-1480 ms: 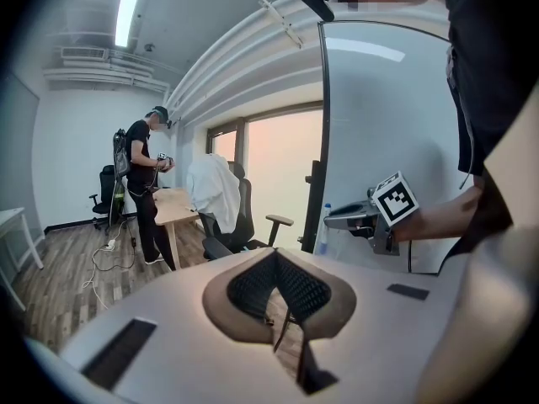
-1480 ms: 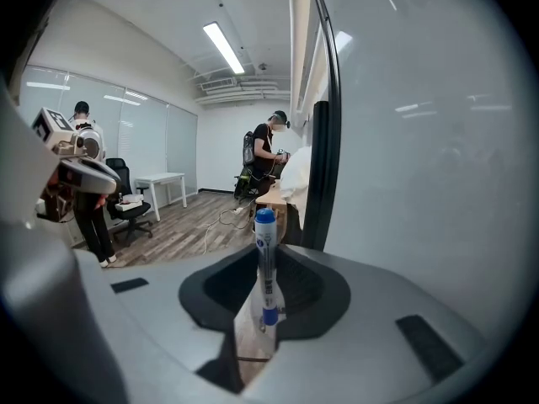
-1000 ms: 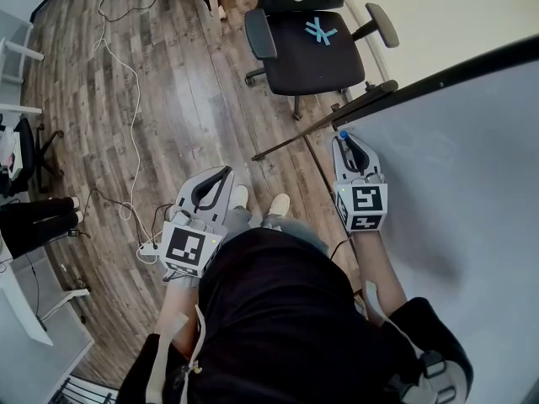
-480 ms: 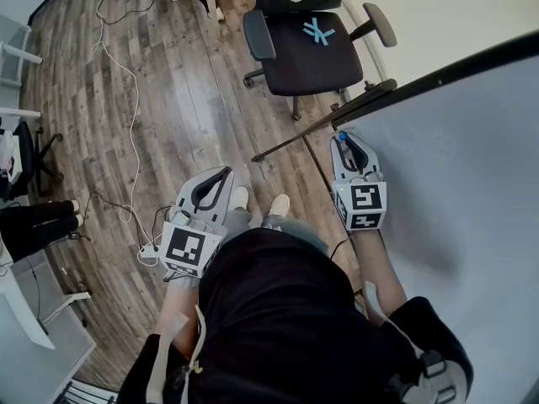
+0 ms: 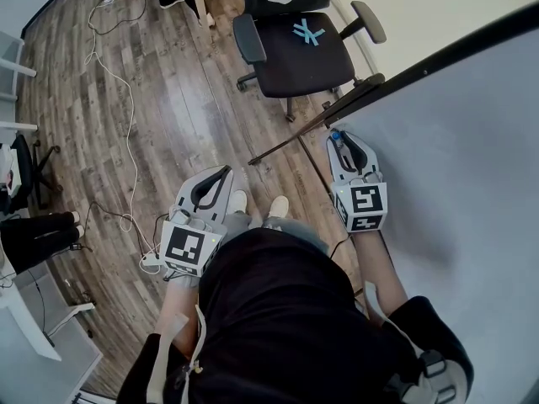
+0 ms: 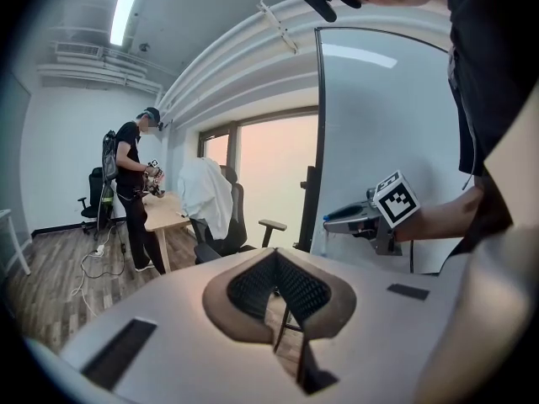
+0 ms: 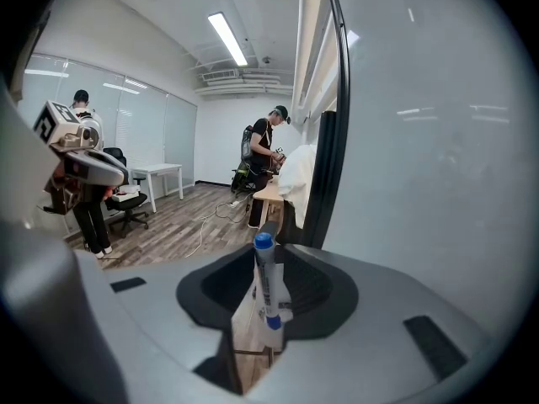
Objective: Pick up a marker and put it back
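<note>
Head view, with both gripper views. The right gripper (image 5: 346, 145) sits at centre right of the frame, just beside the dark lower edge of the whiteboard (image 5: 455, 167). Its fingers (image 7: 316, 289) are closed on the marker (image 7: 268, 289), which stands upright between them with its blue cap at the far end. From above, only the capped tip of the marker shows at the gripper's front, and whether it touches the board edge cannot be told. The left gripper (image 5: 221, 175) is at lower centre left, over the wooden floor (image 5: 168, 116) and well apart from the board. Its fingers (image 6: 244, 289) are together at the tips with nothing between them. A black chair (image 5: 295, 53) stands at upper centre, and a white cable (image 5: 126, 124) trails down the left. A second person (image 6: 130, 183) stands beside a worktop (image 6: 164, 213) at the left of the left gripper view.
</note>
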A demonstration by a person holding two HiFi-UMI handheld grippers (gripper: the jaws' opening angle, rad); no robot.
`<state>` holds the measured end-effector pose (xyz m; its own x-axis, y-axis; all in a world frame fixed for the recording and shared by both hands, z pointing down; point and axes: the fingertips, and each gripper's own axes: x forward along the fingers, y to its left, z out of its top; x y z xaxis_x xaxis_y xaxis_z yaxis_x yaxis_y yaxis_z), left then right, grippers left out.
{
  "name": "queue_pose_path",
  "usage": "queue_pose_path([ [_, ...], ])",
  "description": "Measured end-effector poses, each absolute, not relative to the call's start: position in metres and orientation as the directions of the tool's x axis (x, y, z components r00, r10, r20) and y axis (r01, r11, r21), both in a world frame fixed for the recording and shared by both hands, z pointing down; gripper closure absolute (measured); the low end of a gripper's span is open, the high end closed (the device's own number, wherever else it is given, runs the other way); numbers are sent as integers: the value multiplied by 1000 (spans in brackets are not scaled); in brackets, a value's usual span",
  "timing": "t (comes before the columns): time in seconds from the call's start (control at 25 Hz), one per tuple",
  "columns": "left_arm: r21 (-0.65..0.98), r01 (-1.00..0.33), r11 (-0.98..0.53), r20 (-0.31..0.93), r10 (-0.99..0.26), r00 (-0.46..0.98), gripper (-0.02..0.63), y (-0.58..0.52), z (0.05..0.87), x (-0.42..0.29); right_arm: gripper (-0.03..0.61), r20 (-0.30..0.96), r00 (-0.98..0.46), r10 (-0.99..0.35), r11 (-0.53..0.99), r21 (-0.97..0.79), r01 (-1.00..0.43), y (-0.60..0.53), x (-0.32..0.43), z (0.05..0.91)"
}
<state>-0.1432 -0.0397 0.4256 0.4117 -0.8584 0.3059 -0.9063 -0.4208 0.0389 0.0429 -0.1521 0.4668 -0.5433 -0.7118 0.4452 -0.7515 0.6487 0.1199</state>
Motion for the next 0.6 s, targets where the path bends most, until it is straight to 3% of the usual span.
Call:
queue_pose_path([
  [0.6,45,-840,-540,275,-802,530,606,-60,410,-109,468,359,-511,-781,578,107,-809,-131,68,417],
])
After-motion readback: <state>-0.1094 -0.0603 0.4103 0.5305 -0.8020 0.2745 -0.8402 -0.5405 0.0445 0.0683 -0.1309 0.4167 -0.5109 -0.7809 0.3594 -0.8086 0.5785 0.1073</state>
